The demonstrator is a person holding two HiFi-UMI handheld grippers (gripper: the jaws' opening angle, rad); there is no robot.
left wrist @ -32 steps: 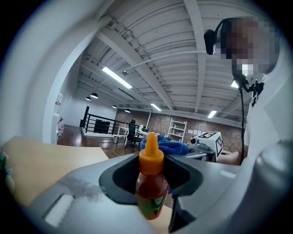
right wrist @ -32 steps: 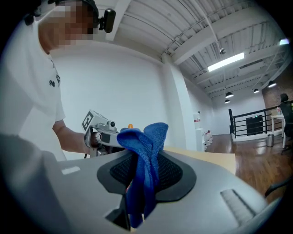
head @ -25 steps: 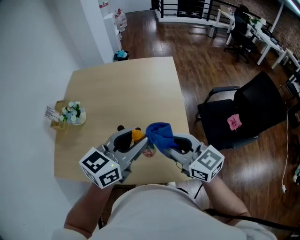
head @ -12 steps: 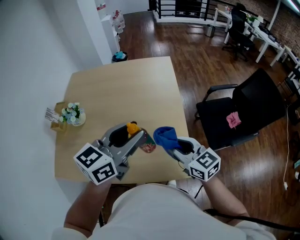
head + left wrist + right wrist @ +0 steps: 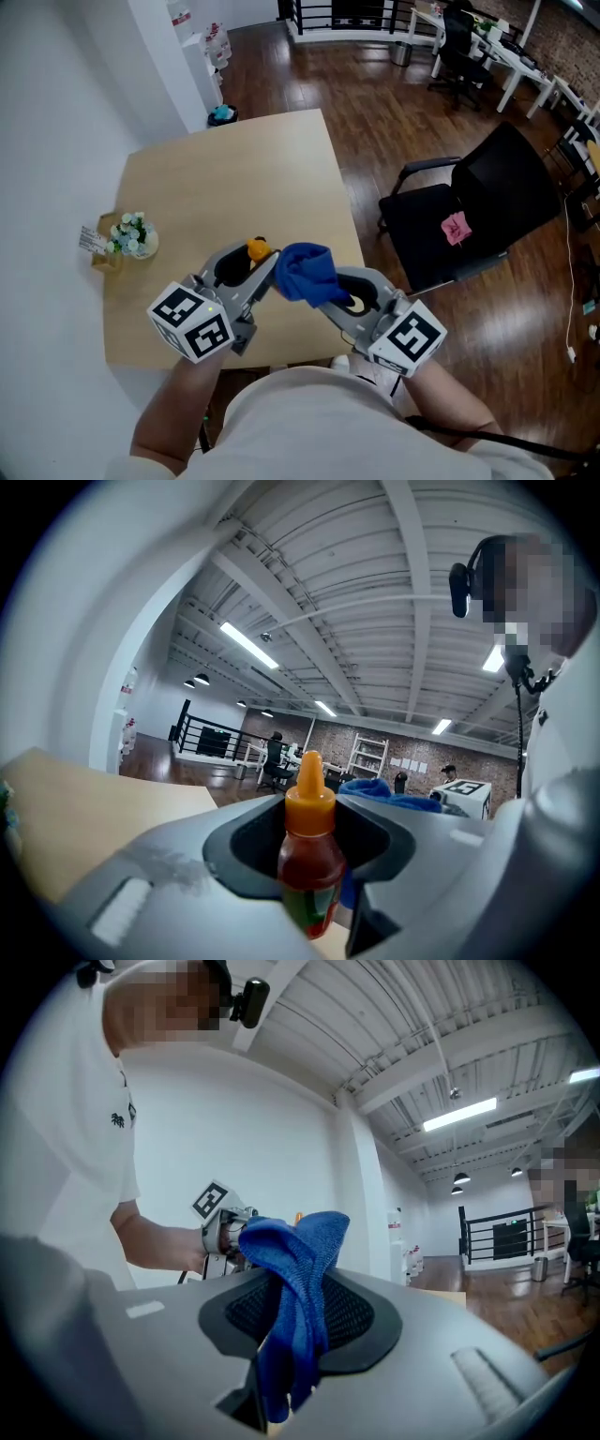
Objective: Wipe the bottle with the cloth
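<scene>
Pale wood makes up the desk (image 5: pixel 234 169), and at its far left edge sits a small pot of flowers (image 5: pixel 131 234), well apart from the work.

Near the desk's front edge, the left tongs (image 5: pixel 246 272) are clenched on the bottle (image 5: pixel 308 850), a small red-sauce bottle with an orange cap (image 5: pixel 257 249). The left gripper view shows it upright between the jaws, held by its body and lifted off the desk.

Just right of the cap comes the blue cloth (image 5: pixel 305 272). Half a second ago it hung clear of the bottle with a gap between them; now it has swung back in and lies over the bottle's right side, so that from above only the cap shows. The two seem to touch, though the contact itself is hidden under the folds. I judge this to be a fresh wiping pass beginning, with the task well under way.

The right tongs (image 5: pixel 295 1335) are gripping the cloth, bunched and pinched between the jaws.

Farther right, off the desk, stands a black chair (image 5: pixel 469 216) on the wood floor.
</scene>
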